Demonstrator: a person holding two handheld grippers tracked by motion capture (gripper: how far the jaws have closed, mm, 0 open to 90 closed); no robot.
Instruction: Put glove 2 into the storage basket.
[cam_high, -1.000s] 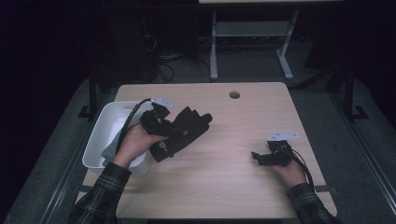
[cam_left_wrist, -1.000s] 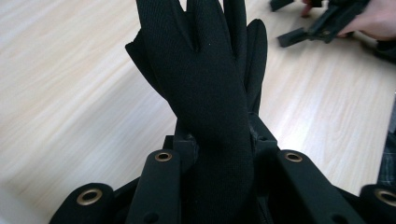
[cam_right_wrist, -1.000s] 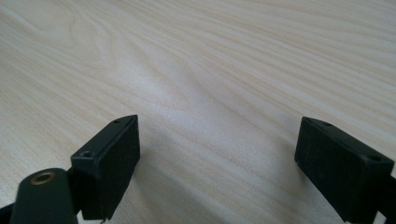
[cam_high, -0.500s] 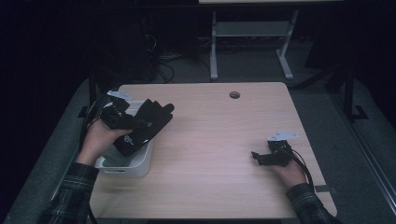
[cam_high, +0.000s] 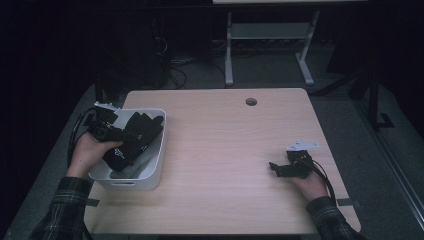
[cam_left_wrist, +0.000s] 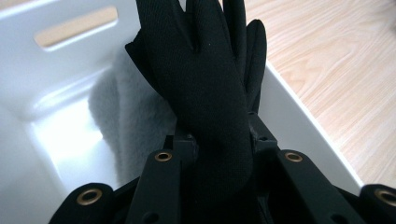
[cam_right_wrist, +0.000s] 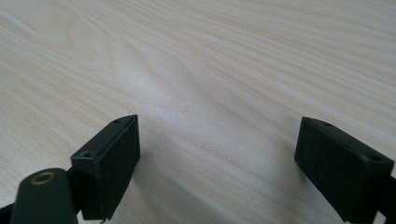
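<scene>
The left gripper, clamped on a black glove, hovers over the white bin (right gripper idle, jaws apart on the table); likely next, release.

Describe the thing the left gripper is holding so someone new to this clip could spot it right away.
Start at the wooden table and go to the white bin at its left edge. Over that bin the left gripper clamps a black glove, fingers pointing away from the hand. It is dark and matte, unlike the pale grey fabric in the bin.
</scene>
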